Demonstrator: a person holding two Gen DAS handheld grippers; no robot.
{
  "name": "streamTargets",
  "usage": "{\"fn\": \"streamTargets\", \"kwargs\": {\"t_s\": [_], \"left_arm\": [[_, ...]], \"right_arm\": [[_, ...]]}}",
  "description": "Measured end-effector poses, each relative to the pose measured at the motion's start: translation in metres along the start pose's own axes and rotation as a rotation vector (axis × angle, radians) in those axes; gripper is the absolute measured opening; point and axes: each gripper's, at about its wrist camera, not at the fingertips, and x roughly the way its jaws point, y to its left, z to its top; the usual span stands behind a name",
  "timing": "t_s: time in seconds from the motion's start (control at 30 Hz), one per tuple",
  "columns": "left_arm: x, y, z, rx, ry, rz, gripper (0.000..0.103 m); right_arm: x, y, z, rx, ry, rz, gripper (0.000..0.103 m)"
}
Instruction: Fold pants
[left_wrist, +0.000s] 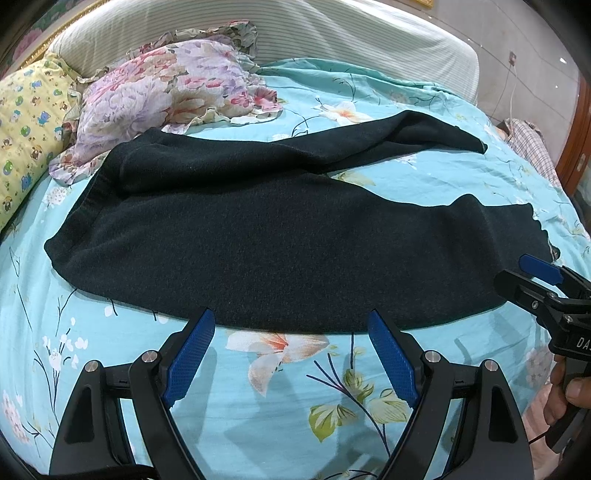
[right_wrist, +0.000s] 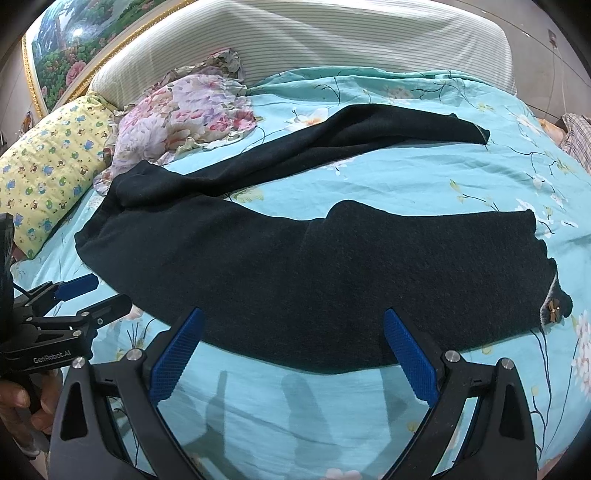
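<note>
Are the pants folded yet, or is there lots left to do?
Lots left. The black pants are only spread out on the blue flowery bedspread, with one leg splayed away from the other, so no fold shows yet. Both tongs, left and right, are open at the near edge and hold nothing. Still to do: bring the legs together, then fold them up.

Pants (left_wrist: 258, 221) on bed (left_wrist: 258, 387), pillows (left_wrist: 166, 85) behind

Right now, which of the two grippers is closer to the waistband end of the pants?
Left. The left gripper hangs open near the pants toward their waistband; the right gripper sits open farther along, by the leg ends.
</note>
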Motion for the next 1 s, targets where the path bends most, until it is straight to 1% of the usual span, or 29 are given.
{"fn": "streamTargets", "kwargs": {"t_s": [0.67,0.9,1.0], "left_arm": [[0.0,-0.008,0.012,0.015,0.006,-0.024,0.086],[0.001,-0.014,0.029,0.037,-0.001,-0.033,0.086],[0.005,-0.018,0.041,0.056,-0.007,-0.024,0.086]], "right_arm": [[-0.002,-0.008,0.004,0.031,0.005,0.006,0.098],[-0.004,-0.024,0.014,0.079,0.004,0.005,0.098],[-0.004,-0.033,0.021,0.09,0.003,-0.017,0.098]]}}
